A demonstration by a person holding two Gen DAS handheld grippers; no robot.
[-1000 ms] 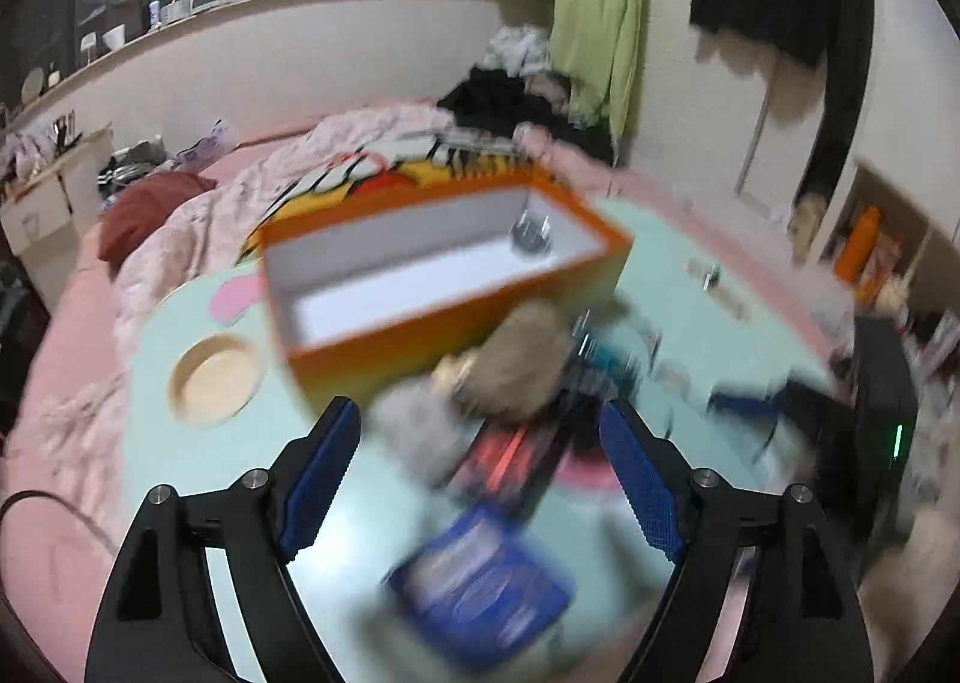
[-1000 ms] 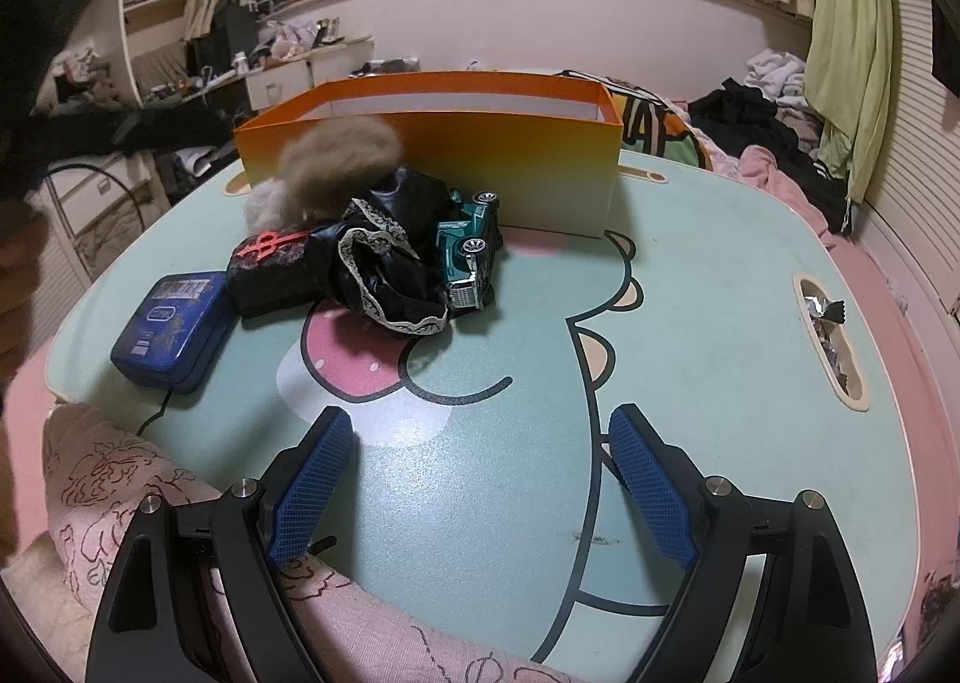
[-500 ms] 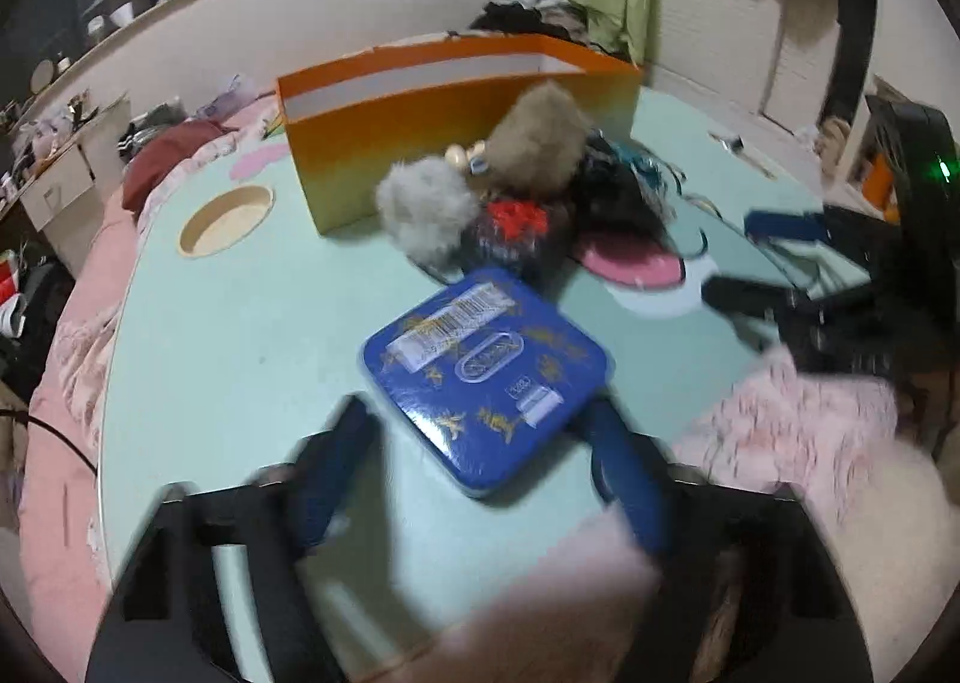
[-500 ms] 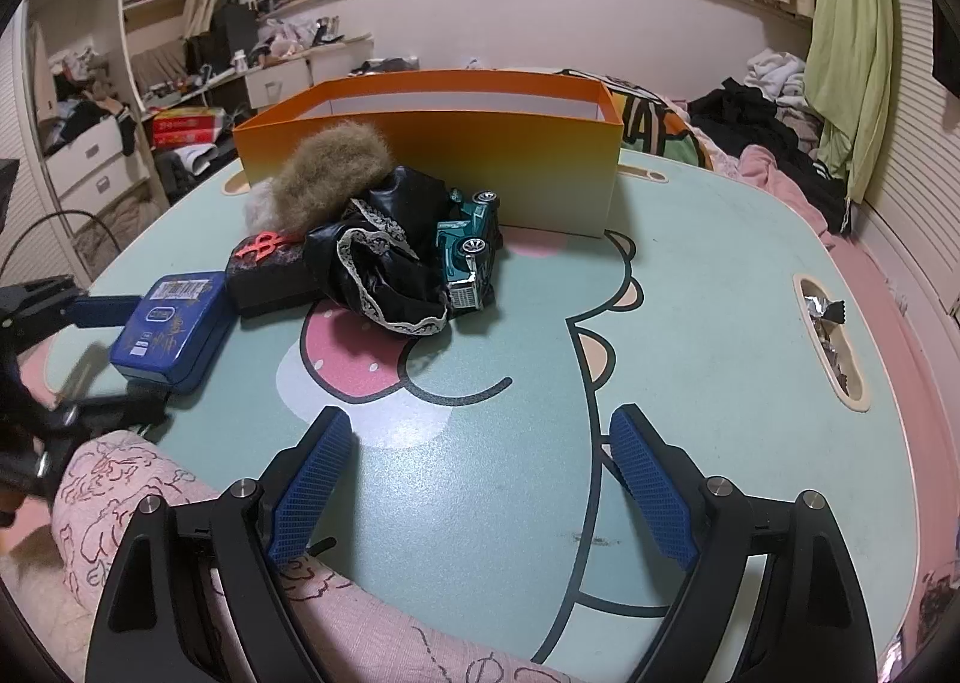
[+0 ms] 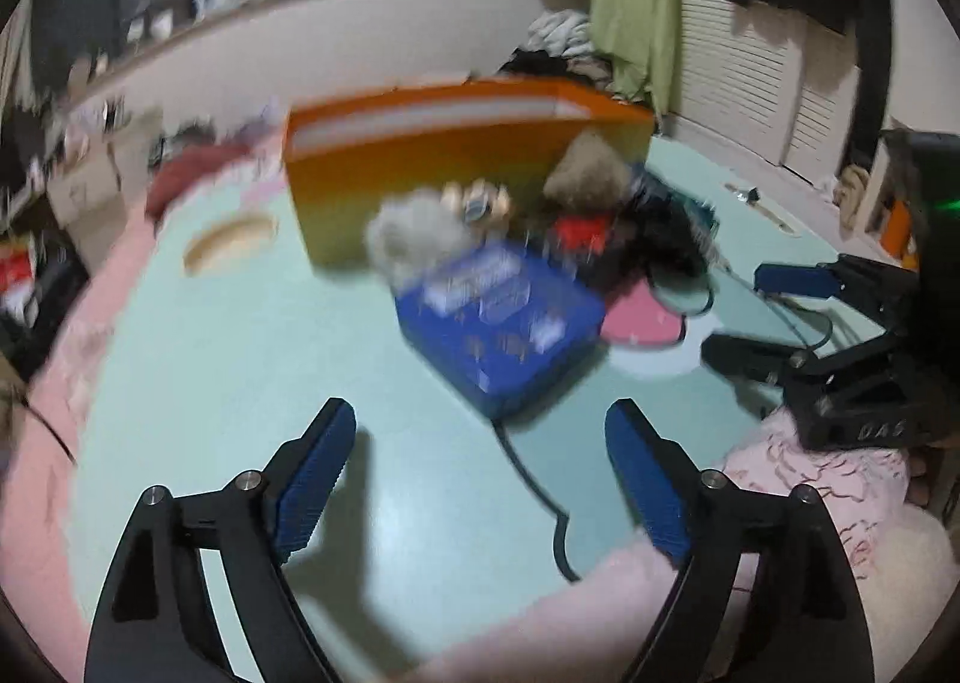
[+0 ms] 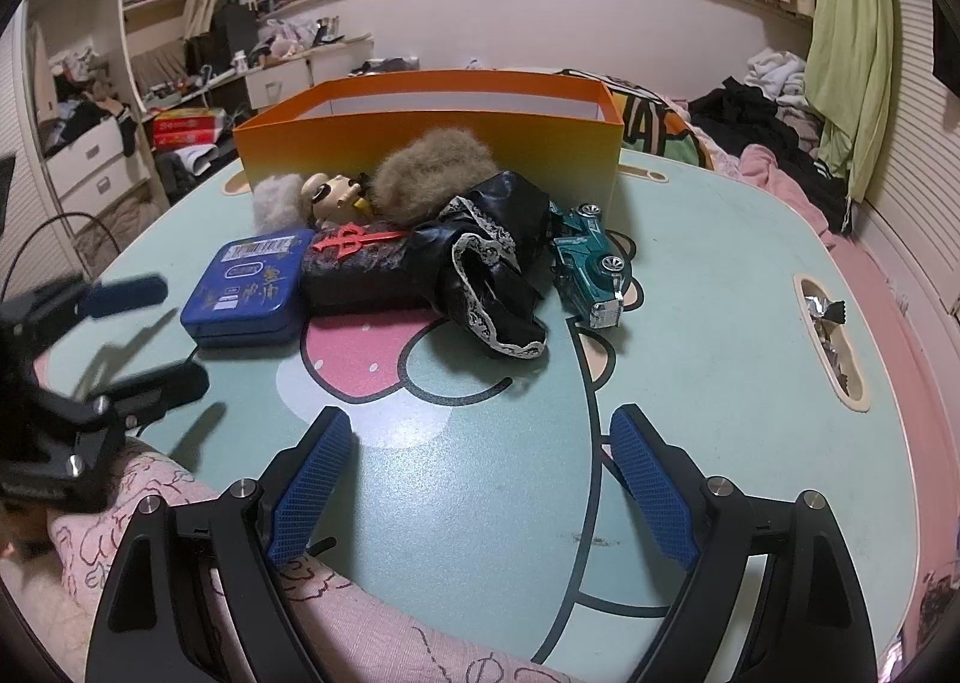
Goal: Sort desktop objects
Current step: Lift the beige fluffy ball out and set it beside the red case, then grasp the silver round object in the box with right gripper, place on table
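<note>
Claw status: L claw [image 5: 480, 443] jaws opening, nothing btwn them, aimed at blue tin [image 5: 501, 326]; view blurred. R claw [image 6: 480, 464] spread wide, empty, over bare counter [image 6: 708, 335]. Blue tin lies flat on counter, touching dark pouch [image 6: 366, 269]. Fur balls, figurine [image 6: 327, 197], black lace cloth [image 6: 492, 257], teal toy car [image 6: 591, 263] piled just in front of orange box [image 6: 432, 143].

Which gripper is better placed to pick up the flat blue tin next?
Left. The left gripper, jaws opening and empty, faces the flat blue rectangular tin just ahead of its fingertips. The right gripper, open and empty, sits farther off, with the tin toward its left.
</note>
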